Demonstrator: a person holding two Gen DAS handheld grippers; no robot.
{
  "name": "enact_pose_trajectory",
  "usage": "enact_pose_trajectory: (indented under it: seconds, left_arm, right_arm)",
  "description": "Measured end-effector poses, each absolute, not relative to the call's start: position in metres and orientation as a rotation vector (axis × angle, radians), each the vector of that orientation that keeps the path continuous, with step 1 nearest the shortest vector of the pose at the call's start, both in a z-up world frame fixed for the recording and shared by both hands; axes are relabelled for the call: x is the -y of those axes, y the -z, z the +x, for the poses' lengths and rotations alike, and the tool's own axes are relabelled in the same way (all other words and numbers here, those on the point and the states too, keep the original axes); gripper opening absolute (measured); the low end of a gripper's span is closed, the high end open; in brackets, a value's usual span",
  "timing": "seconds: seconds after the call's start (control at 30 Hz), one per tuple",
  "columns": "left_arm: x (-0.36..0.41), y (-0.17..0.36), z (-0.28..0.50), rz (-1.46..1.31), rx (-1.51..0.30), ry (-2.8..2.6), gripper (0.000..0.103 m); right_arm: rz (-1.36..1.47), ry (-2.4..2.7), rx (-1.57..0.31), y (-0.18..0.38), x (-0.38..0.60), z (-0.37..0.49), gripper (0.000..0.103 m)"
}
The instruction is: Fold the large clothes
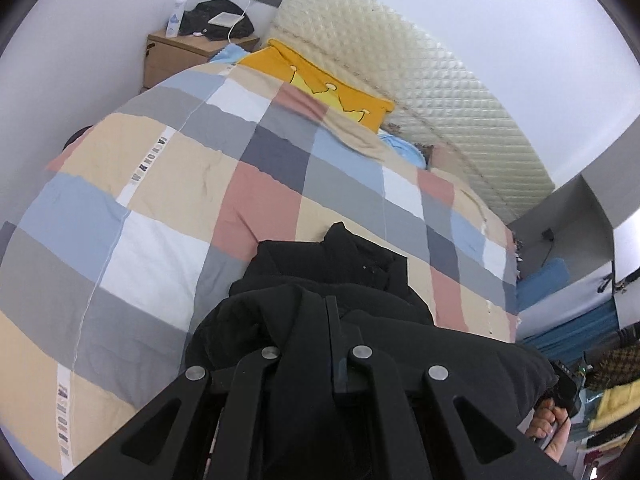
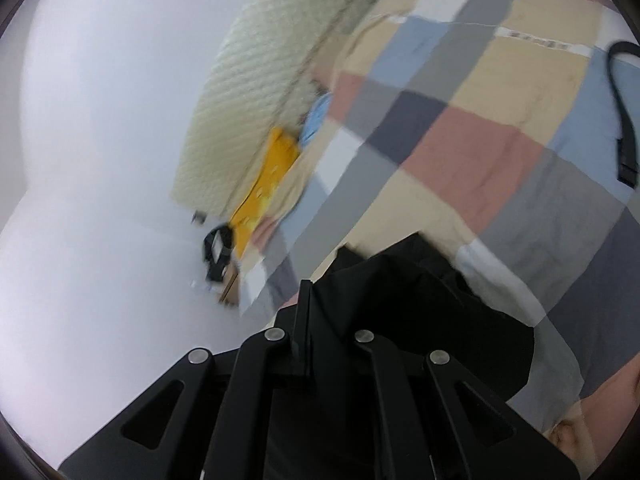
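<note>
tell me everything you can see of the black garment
The black garment looks like a thick, matte jacket or coat, bunched into soft folds with a collar-like flap at its top edge. It sits over the checked quilt on the bed. The left gripper and right gripper each have their jaws shut on a fold of it. Its full shape and sleeves are hidden.
</note>
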State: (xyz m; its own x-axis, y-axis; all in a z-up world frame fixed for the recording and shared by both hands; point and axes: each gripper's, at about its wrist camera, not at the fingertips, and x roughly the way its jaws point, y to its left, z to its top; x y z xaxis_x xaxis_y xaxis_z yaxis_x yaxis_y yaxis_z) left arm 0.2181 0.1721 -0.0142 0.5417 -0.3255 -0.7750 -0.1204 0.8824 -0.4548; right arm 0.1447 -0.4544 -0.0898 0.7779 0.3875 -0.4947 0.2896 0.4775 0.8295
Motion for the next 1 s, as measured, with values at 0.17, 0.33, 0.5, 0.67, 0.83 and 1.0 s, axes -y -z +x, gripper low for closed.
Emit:
enact_pose_trajectory:
  seconds: [0.17,0.33,0.5,0.67,0.83,1.0]
  left_arm:
    - [-0.149,0.028,0.247,-0.405,-1.011,0.073,0.006]
    - [-0.144,0.045,0.27,-0.381,-1.012,0.041,0.007]
    - [-0.137,0.073,0.3,-0.341,-1.024,0.002,0.008]
    - [-0.136,0.111,0.336,-0.351,-1.064,-0.013,0.008]
    - [-0.138,0.156,0.372,-0.404,-1.124,-0.022,0.008]
    - [-0.139,0.194,0.399,-0.483,-1.146,-0.007,0.009]
  right_arm:
    - [1.12,0.004,-0.698,0.109,0.458,0.15,0.006]
    - [1.091,-0.031,-0.682,0.141,0.46,0.171,0.006]
    - [0.989,-0.075,-0.707,0.16,0.46,0.196,0.007]
    - [0.857,-0.165,-0.715,0.169,0.46,0.22,0.009]
    - [0.778,-0.207,-0.759,0.183,0.454,0.25,0.009]
    - [0.728,-0.217,-0.81,0.206,0.452,0.275,0.008]
